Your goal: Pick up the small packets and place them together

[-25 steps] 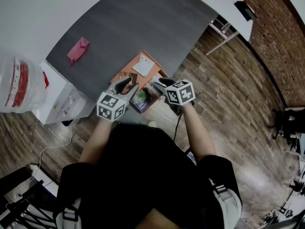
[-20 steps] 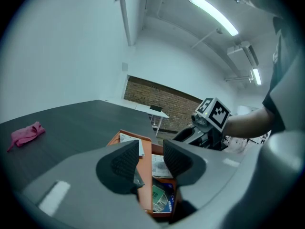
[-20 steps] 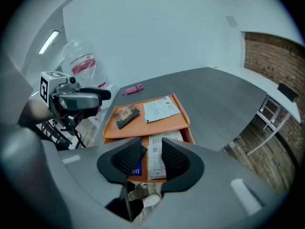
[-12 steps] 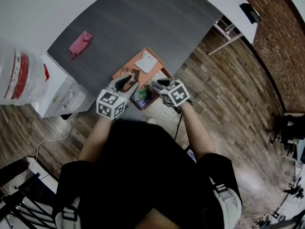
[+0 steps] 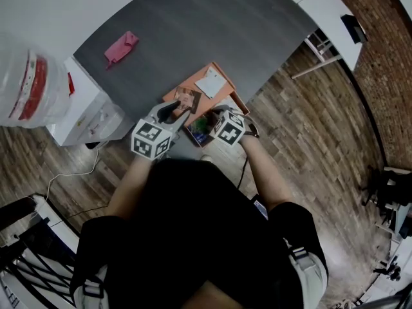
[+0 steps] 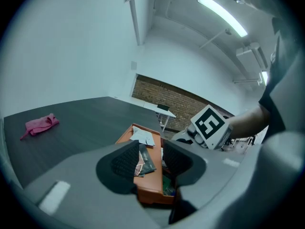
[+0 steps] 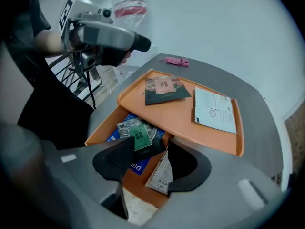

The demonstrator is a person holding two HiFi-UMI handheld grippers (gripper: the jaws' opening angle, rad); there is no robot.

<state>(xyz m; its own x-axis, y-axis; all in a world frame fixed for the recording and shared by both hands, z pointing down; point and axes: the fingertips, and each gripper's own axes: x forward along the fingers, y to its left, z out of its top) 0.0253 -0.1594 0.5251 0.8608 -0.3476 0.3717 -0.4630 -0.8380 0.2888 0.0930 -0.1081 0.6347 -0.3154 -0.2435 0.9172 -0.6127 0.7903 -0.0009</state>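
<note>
An orange tray [image 7: 209, 137] sits at the grey table's near edge. On its raised part lie a pink-and-dark packet [image 7: 163, 89] and a white packet [image 7: 214, 111]. Its lower part holds a green packet [image 7: 138, 133], a blue one [image 7: 129, 167] and a white barcoded one [image 7: 161, 175]. My right gripper [image 7: 151, 160] points down over these; its jaws have just been opening and grip nothing. My left gripper [image 6: 150, 159] hovers open beside it, above the tray's near edge, with the pink-and-dark packet [image 6: 143, 160] seen past its jaws. In the head view both grippers [image 5: 174, 113] [image 5: 217, 116] are over the tray [image 5: 215, 66].
A pink cloth [image 5: 120, 48] lies far back on the grey table [image 5: 193, 24]. A water bottle [image 5: 29, 89] on a white stand [image 5: 90, 114] is left of the table. A white table [image 5: 322, 11] stands at the right over the wooden floor.
My right gripper has dropped toward the tray's lower part and rolled, with its jaws spread wider. The left gripper has crept slightly forward.
</note>
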